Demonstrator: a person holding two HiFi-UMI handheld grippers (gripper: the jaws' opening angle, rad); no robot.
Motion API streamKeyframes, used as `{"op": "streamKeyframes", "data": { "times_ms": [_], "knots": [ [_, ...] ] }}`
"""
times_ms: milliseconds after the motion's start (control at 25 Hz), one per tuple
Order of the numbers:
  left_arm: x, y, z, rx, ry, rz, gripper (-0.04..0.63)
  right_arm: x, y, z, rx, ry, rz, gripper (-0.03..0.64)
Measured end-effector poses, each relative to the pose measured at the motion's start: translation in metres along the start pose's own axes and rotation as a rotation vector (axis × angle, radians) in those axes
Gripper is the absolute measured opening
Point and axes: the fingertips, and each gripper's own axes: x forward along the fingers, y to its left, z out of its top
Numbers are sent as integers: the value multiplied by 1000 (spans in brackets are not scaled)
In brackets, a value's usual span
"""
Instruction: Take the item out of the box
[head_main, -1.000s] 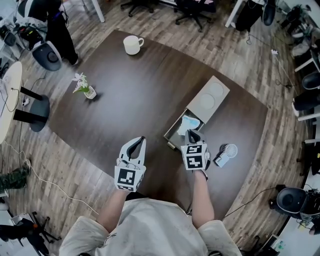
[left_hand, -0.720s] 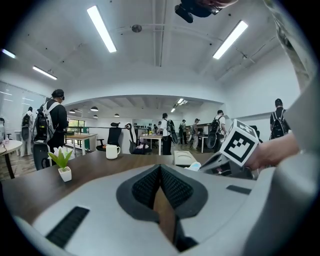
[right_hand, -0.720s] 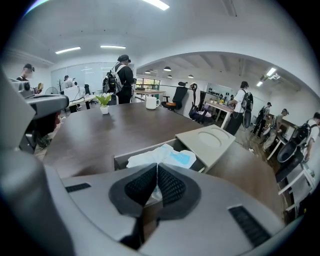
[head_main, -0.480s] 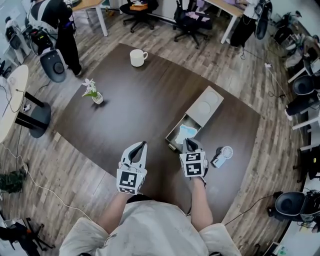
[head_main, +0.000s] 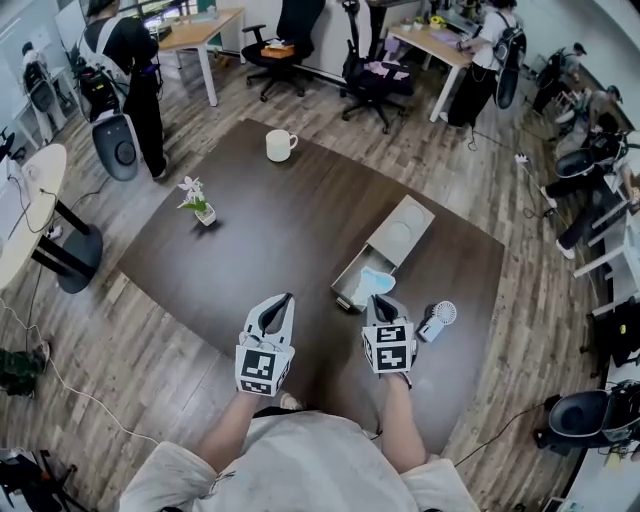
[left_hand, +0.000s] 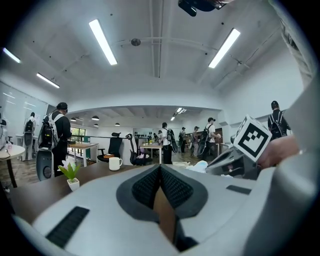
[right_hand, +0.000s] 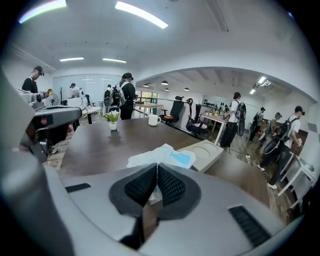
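Note:
A grey box (head_main: 349, 279) lies open on the dark table, its lid (head_main: 401, 231) slid toward the far end. A white and blue packet (head_main: 375, 283) sticks up over the box's near end. My right gripper (head_main: 381, 301) is shut on the packet's near edge. In the right gripper view the packet (right_hand: 165, 155) fans out just beyond the closed jaws of the right gripper (right_hand: 157, 168), with the lid (right_hand: 208, 152) behind it. My left gripper (head_main: 283, 300) hovers left of the box, shut and empty; in the left gripper view the left gripper (left_hand: 160, 168) has nothing between its pads.
A small white hand fan (head_main: 437, 320) lies right of the box. Far back on the table (head_main: 270, 230) stands a white mug (head_main: 280, 145), and a little potted plant (head_main: 199, 199) at the left. Office chairs, desks and several people ring the table.
The head view has tilted up and shows more of the room. My right gripper has drawn back a little toward me with the packet. The left gripper has stayed beside it.

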Motion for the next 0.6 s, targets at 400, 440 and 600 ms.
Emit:
{"op": "streamKeyframes", "data": {
  "times_ms": [400,440,600],
  "knots": [
    [-15,1,32,5,-69,9,2,-54,-5,31,29,-165,-68,5],
    [-16,0,35,6,-75,7,2,-59,-6,34,36,-189,-75,5],
    [-17,0,51,29,-107,-1,2,-76,-12,48,45,-263,-113,5]
  ]
}}
